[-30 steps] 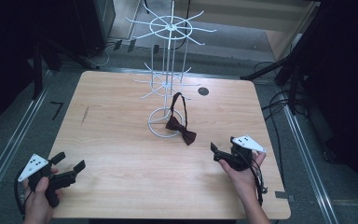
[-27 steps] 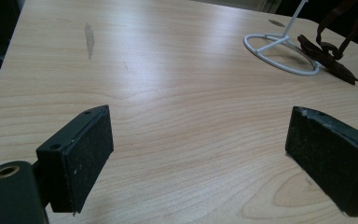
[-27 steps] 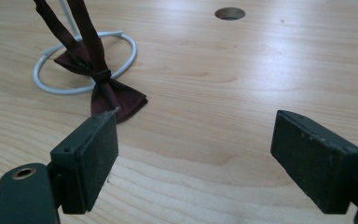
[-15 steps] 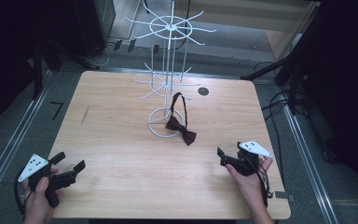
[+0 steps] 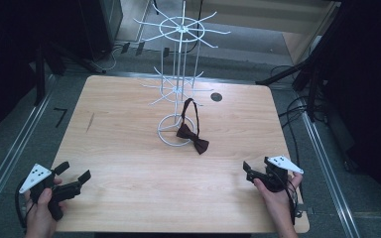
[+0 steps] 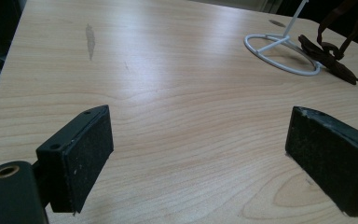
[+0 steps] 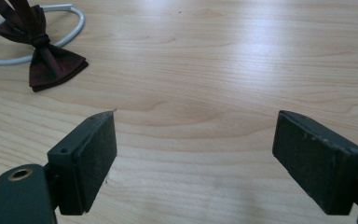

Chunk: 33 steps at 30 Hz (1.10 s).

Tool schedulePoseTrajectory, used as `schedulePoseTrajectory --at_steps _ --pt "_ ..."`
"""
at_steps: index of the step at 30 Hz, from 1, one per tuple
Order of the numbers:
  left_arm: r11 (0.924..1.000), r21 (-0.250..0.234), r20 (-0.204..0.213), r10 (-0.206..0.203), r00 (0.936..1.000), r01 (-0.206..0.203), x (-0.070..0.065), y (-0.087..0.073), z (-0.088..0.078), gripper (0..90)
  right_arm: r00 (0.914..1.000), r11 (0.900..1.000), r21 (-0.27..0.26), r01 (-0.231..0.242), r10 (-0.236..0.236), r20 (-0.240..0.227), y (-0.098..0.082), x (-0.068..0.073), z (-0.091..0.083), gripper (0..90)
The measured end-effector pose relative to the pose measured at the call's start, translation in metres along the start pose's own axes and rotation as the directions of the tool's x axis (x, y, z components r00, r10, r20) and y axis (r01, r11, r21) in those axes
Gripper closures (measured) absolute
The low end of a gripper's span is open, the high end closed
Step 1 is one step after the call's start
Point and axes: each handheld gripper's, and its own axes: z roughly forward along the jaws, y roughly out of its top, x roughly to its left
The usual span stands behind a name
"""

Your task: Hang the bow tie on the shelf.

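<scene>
A dark red bow tie (image 5: pixel 192 138) hangs by its strap from a lower arm of the white wire rack (image 5: pixel 178 84), its bow resting on the table by the rack's ring base (image 5: pixel 167 135). The bow tie (image 7: pixel 46 60) lies ahead and left in the right gripper view, and the bow tie (image 6: pixel 328 58) sits far right in the left gripper view. My left gripper (image 5: pixel 74 173) is open at the table's near left corner, jaws wide over bare wood. My right gripper (image 5: pixel 250 171) is open near the front right, nothing between its jaws.
The wooden table (image 5: pixel 129 163) has a small dark round hole (image 5: pixel 216 97) at the back right and a grey smudge (image 5: pixel 90 122) at the left. Metal rails (image 5: pixel 10 153) and cables (image 5: pixel 297 106) run along the floor on both sides.
My right gripper has drawn back toward the near right edge, away from the bow tie. The left gripper has stayed in place.
</scene>
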Motion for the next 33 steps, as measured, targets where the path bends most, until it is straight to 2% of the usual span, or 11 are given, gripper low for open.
schedulePoseTrajectory --at_steps 14,22,27,33 --pt "1.0 0.002 -0.003 0.005 1.0 -0.005 0.0 0.0 0.0 8.1 0.9983 0.998 0.017 -0.055 0.055 0.022 -0.022 -0.032 -0.018 13.8" --pt "1.0 0.001 -0.003 0.005 1.0 -0.005 0.0 0.0 0.0 8.1 0.9962 0.997 0.0 -0.08 0.08 0.035 -0.033 -0.054 -0.033 13.8" --pt "1.0 -0.002 -0.005 0.004 1.0 -0.004 -0.001 0.0 0.0 8.0 0.9973 0.999 -0.001 -0.053 0.053 0.05 -0.037 -0.06 -0.04 13.8" --pt "1.0 0.0 -0.003 0.004 1.0 -0.004 0.0 0.0 0.0 7.5 0.9964 0.998 -0.003 -0.059 0.059 0.06 -0.042 -0.068 -0.048 13.8"
